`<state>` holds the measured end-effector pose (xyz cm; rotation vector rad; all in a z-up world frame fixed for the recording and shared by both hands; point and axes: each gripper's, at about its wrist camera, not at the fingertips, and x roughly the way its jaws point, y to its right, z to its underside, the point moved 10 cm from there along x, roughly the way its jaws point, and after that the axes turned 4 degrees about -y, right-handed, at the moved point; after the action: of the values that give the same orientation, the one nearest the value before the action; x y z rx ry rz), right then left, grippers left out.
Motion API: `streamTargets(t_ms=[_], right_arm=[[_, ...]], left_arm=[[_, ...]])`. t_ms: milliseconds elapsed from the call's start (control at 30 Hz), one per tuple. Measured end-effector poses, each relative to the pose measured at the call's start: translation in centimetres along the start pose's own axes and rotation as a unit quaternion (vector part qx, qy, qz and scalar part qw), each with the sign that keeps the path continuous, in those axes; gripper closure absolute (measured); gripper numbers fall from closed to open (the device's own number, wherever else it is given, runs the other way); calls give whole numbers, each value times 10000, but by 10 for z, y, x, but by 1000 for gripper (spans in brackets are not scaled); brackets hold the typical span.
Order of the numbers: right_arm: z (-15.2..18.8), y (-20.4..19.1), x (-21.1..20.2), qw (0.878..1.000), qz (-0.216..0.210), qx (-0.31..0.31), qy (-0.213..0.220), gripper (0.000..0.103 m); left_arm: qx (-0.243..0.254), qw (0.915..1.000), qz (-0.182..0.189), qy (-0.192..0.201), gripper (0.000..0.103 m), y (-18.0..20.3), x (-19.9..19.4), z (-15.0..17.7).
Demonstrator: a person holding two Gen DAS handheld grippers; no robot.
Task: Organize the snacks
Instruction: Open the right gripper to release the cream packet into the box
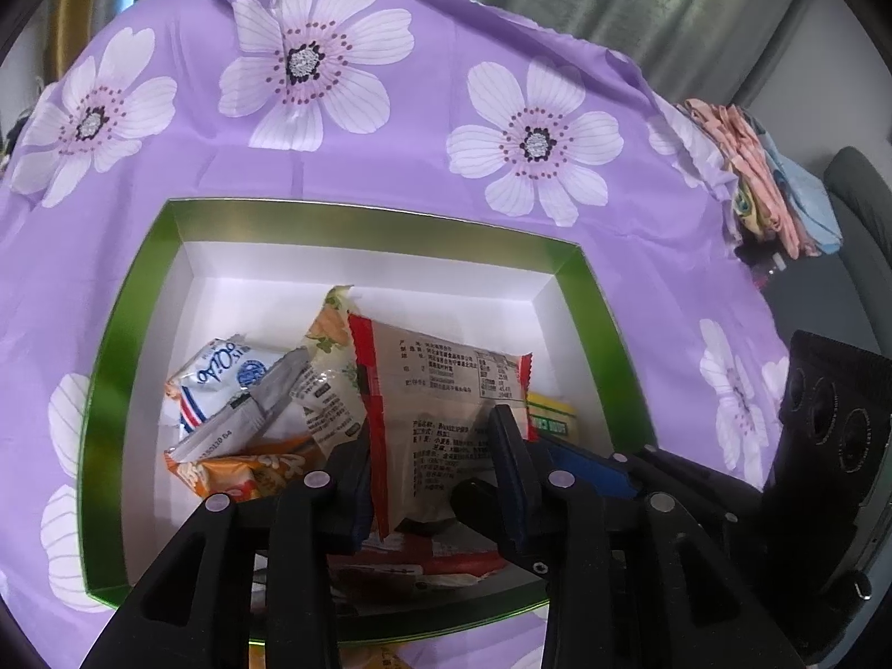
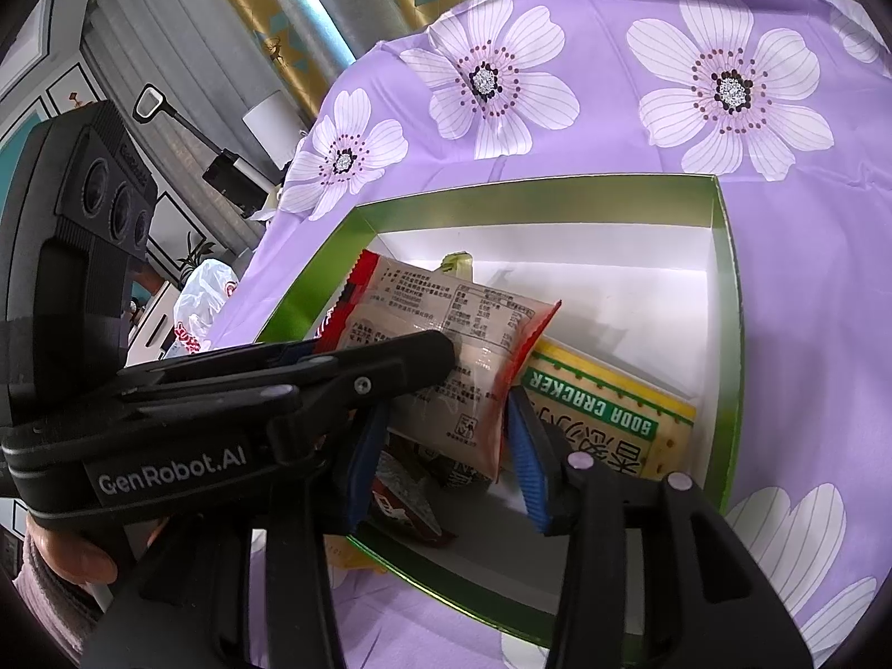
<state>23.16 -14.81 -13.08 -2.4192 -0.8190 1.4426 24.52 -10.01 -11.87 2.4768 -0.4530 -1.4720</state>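
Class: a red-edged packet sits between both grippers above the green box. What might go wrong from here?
Both grippers crowd the red-edged packet; the left gripper and right gripper may collide or tug it apart.
Released, it may land tilted on the soda cracker pack instead of lying flat in the green box.

Left gripper (image 1: 429, 435) hides the red-edged packet's (image 1: 446, 401) lower end — print unreadable (too small).
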Motion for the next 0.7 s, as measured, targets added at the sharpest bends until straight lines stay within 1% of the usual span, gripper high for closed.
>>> streamTargets(t_ms=[267,333,400,567,633,700], right_arm=[[1,-1,1,10000,25,-15,-14,57],[1,-2,1,10000,29,-21,-17,57],[0,-2,1,10000,38,-31,-20,57],[0,-2,1,10000,43,-33,-27,57],[0,-2,1,10000,42,-30,-25,57],[0,-2,1,10000,39,-28,-21,54]], left_arm=[[-44,9997,-219,23,55,-7,-2,1],[-42,9996,-277,30,48,-8,-3,2],[-61,9995,-305,29,44,-10,-3,2],[-36,9993,-383,39,43,-10,-3,2],[-26,9990,-437,49,34,-10,-4,2],[-19,9990,-446,64,31,-10,-4,3]])
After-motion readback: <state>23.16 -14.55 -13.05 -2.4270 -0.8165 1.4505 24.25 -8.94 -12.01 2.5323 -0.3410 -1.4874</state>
